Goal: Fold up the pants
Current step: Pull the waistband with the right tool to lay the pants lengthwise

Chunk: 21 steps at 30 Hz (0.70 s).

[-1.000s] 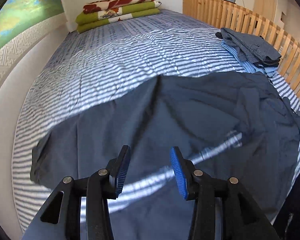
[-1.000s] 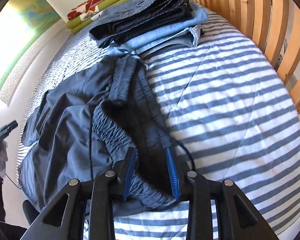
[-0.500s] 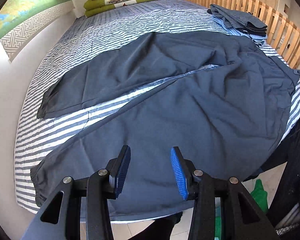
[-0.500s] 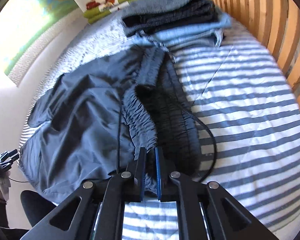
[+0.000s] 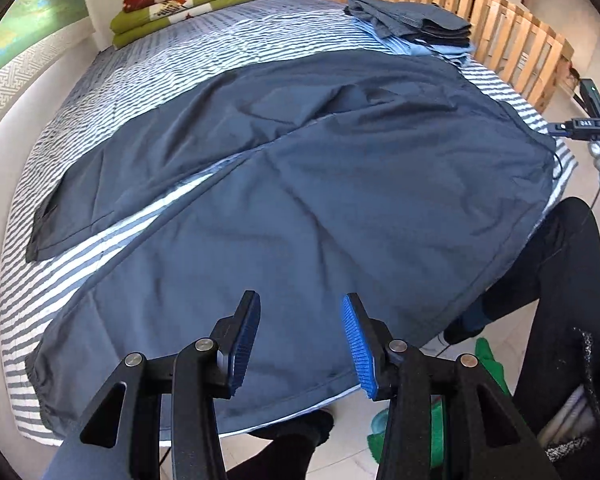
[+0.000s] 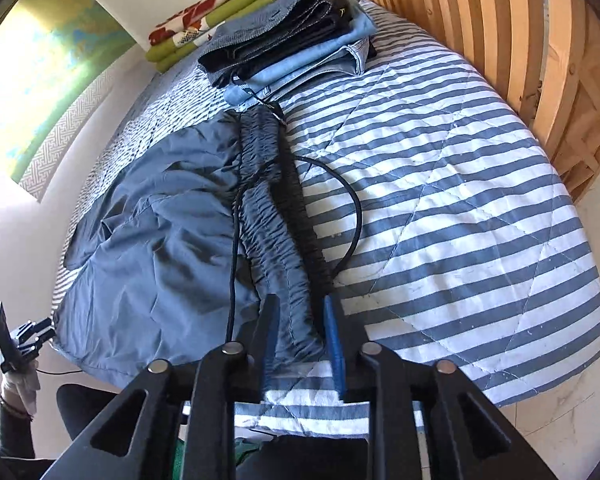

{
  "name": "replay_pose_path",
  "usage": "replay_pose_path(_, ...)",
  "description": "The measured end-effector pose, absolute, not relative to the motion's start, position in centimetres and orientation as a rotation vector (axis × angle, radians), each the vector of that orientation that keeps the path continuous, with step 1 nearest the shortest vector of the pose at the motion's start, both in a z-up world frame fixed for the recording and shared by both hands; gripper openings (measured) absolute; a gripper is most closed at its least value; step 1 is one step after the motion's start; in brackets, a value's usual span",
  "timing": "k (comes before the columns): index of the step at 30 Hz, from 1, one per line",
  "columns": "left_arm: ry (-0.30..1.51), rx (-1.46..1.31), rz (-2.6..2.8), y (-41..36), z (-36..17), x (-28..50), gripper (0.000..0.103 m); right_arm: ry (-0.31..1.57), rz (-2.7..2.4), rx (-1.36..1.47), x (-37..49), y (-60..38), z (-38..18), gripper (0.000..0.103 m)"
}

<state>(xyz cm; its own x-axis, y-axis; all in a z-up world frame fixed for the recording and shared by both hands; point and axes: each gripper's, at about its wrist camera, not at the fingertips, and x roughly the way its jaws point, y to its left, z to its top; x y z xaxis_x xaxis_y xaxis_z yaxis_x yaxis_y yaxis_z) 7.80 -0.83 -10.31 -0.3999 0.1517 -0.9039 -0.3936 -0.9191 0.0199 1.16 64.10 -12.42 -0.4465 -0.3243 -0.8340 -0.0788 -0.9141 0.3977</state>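
Note:
Dark blue-grey pants (image 5: 320, 184) lie spread on the striped bed (image 5: 148, 80), both legs running to the left and the waist at the right. My left gripper (image 5: 300, 298) hovers open above the near leg, close to the bed's front edge, with nothing between its fingers. In the right wrist view the gathered elastic waistband (image 6: 272, 208) runs away from me, and a black drawstring (image 6: 354, 216) loops onto the bedcover. My right gripper (image 6: 301, 300) stands open, its fingers on either side of the waistband's near end, which rests flat on the bed.
A stack of folded clothes (image 5: 416, 26) (image 6: 292, 36) sits at the far right by the wooden slatted rail (image 6: 500, 40). A folded green and red blanket (image 5: 188, 4) lies at the head. A person's dark-clad legs (image 5: 560, 264) stand at the bed's front edge.
My right gripper was shut on the waistband half a second ago and has opened. My left gripper has drawn back from over the pants toward the bed's front edge, still open.

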Motion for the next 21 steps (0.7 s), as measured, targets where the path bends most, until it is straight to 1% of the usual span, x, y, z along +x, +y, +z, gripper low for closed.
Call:
replay_pose_path(2, 0.334, -1.487, 2.315, 0.8, -11.1, 8.1, 0.052, -0.522, -2.483, 1.586, 0.2, 63.1, -12.6, 0.031)
replay_pose_path(6, 0.433, -1.475, 2.247, 4.0, -12.6, 8.9, 0.052, -0.381, -2.465, 1.712, -1.6, 60.9, -14.4, 0.03)
replay_pose_path(7, 0.436, -1.472, 2.237, 4.3, -12.7, 9.1, 0.052, -0.347, -2.457, 1.731, -1.6, 60.3, -14.8, 0.026)
replay_pose_path(8, 0.434, -1.469, 2.239, 4.2, -12.7, 9.3, 0.052, -0.287, -2.465, 1.732, -1.3, 59.7, -14.9, 0.013)
replay_pose_path(10, 0.396, -1.475, 2.276, 3.0, -12.5, 9.4, 0.052, -0.167, -2.498, 1.68, 0.1, 58.7, -14.1, 0.011)
replay_pose_path(11, 0.358, -1.481, 2.304, 1.9, -12.4, 9.4, 0.052, -0.139, -2.508, 1.659, 1.0, 58.7, -13.6, 0.008)
replay_pose_path(13, 0.258, -1.495, 2.383, -1.0, -11.9, 9.7, 0.052, -0.099, -2.549, 1.681, 1.8, 59.3, -13.4, 0.008)
replay_pose_path(15, 0.156, -1.505, 2.487, -4.7, -11.2, 10.3, 0.052, -0.056, -2.585, 1.695, 2.3, 59.6, -13.4, 0.013)
replay_pose_path(17, 0.07, -1.525, 2.593, -8.8, -10.6, 11.2, 0.052, -0.061, -2.615, 1.709, 2.3, 59.5, -13.1, 0.016)
replay_pose_path(19, 0.001, -1.553, 2.709, -13.1, -10.1, 12.4, 0.052, -0.07, -2.667, 1.663, 2.3, 58.8, -11.9, 0.017)
replay_pose_path(21, -0.1, -1.599, 2.825, -18.0, -9.9, 13.7, 0.052, -0.019, -2.701, 1.567, 2.4, 56.9, -10.3, 0.018)
